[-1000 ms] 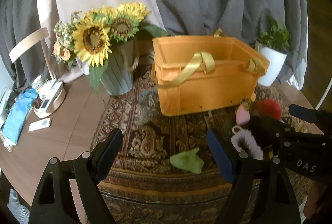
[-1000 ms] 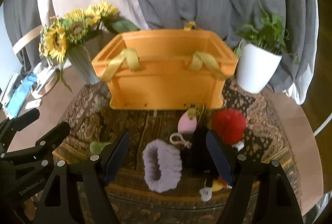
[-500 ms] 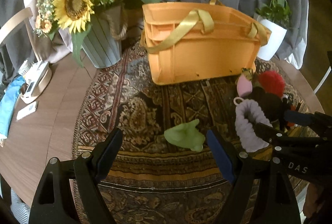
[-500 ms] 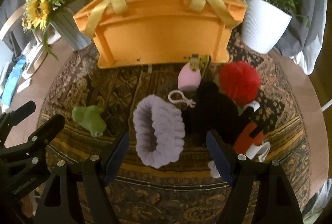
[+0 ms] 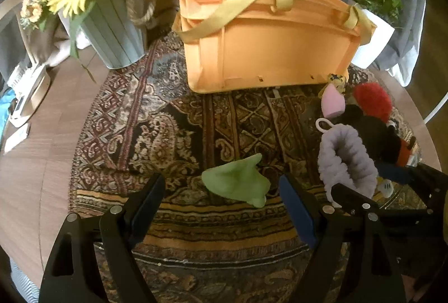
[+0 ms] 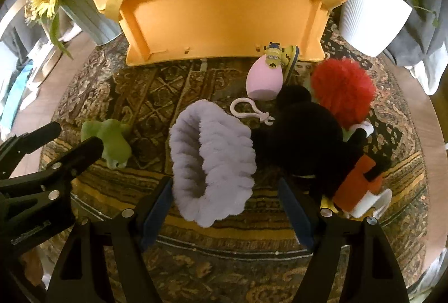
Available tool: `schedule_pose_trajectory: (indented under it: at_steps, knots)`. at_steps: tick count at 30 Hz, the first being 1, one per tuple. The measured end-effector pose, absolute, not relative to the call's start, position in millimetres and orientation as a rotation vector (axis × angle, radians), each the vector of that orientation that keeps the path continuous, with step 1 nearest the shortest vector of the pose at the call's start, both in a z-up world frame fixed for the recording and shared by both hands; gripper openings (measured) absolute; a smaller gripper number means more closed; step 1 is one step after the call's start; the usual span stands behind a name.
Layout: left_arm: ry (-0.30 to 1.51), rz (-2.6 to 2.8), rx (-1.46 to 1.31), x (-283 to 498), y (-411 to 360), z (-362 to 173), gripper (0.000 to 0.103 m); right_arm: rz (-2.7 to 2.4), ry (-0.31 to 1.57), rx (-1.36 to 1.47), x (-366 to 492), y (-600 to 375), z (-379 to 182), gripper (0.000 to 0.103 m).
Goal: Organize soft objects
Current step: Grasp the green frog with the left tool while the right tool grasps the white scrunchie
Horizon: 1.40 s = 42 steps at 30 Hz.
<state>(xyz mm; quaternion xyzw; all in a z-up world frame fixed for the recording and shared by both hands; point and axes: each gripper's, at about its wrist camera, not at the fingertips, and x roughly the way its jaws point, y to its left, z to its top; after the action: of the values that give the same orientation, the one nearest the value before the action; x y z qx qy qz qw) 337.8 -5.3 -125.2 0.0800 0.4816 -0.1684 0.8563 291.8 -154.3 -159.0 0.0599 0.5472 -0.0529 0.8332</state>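
An orange crate (image 5: 268, 45) with yellow straps stands at the back of a patterned rug; it also shows in the right wrist view (image 6: 221, 6). A green soft toy (image 5: 238, 182) lies just ahead of my open left gripper (image 5: 221, 196), between its fingers. A fluffy lilac band (image 6: 212, 162) lies just ahead of my open right gripper (image 6: 224, 196). Beside it are a black plush mouse (image 6: 305, 143), a red pom-pom (image 6: 343, 88), a pink egg-shaped toy (image 6: 264, 78) and a small yellow figure (image 6: 275, 55). The green toy (image 6: 112, 140) lies left of the band.
A sunflower bucket (image 5: 112, 31) stands left of the crate, a white plant pot (image 6: 372, 14) to its right. The patterned rug (image 5: 173, 118) covers a round wooden table (image 5: 36, 157). A white device (image 5: 25, 92) lies at the far left.
Both grippers have moved forward and down toward the rug. The green toy now sits between the left fingers and the lilac band between the right fingers. Both stay open.
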Motion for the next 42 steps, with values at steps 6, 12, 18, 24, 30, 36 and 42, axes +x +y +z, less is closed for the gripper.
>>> schedule_pose_trajectory:
  at_steps: [6,12,18,24,30,36,42]
  knots:
    - [1.031,-0.331,0.161,351.4,-11.5,-138.4,0.082,-0.104,1.152,0.156,298.6,-158.4,-166.5,0.076]
    - [1.054,-0.325,0.145,357.9,-15.4,-150.1,0.065,-0.101,1.136,0.189,299.9,-161.5,-168.2,0.064]
    - [1.061,-0.342,0.102,358.4,-14.9,-157.4,0.053,-0.073,1.134,0.221,298.2,-162.5,-167.7,0.043]
    - [1.042,-0.334,0.132,353.1,-20.9,-151.2,0.053,-0.057,1.121,0.251,291.4,-168.3,-163.3,0.041]
    - [1.014,-0.335,0.139,340.9,-22.3,-138.7,0.053,-0.042,1.082,0.256,282.4,-171.0,-153.9,0.041]
    - [0.977,-0.325,0.141,325.2,-19.6,-124.2,0.053,-0.015,1.042,0.246,274.8,-167.9,-142.5,0.041]
    - [0.937,-0.313,0.145,313.1,-17.1,-113.2,0.053,-0.006,0.988,0.208,266.6,-168.3,-122.9,0.041]
